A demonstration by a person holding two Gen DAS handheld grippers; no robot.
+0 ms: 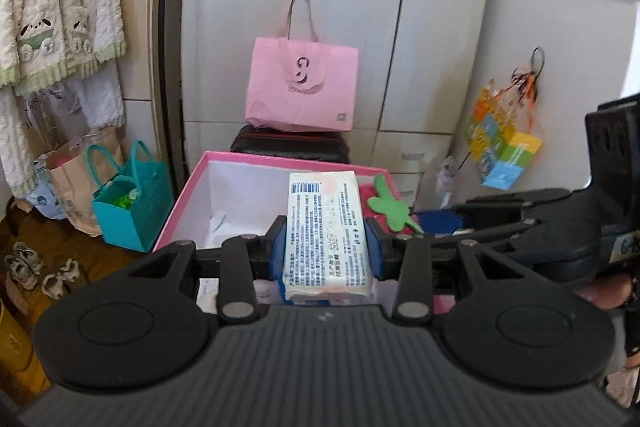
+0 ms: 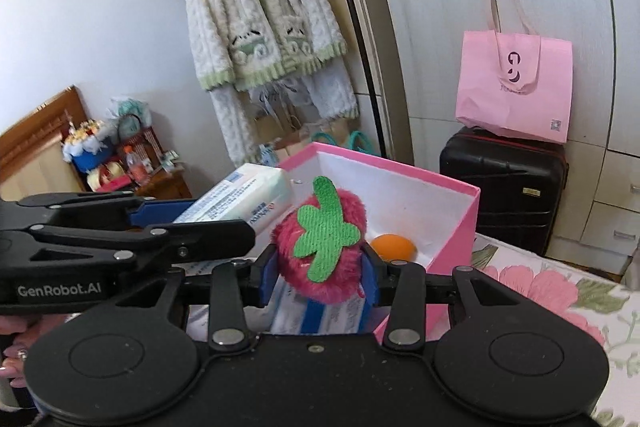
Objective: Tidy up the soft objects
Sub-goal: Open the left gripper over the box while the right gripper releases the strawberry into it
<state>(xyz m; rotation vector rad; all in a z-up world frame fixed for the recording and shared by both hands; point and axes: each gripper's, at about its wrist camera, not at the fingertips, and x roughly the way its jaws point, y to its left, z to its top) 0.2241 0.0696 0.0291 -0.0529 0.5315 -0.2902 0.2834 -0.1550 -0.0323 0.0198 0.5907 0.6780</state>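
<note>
Left tool (image 1: 326,245): clamped on tissue pack (image 1: 326,235), above pink box (image 1: 192,195).
Pack axis: long axis runs near to far, along the fingers.
Right tool (image 2: 320,267): pads against plush strawberry (image 2: 320,247); leaf side faces camera.
Orange ball (image 2: 394,247): inside box, partly hidden.
Pack's print: illegible.

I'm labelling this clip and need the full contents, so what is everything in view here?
tissue pack: 1, white, between the left gripper's pads, over the box
plush strawberry: 1, pink with green leaf, between the right gripper's pads
box: 1, pink outside, white inside, on the flowered cover
ball: 1, orange, inside the box
pink bag: 1, on the suitcase
suitcase: 1, black, by the wardrobe
teal bag: 1, on the floor
fluffy jacket: 1, white and green, hanging
left gripper: 1, black
right gripper: 1, black
</note>
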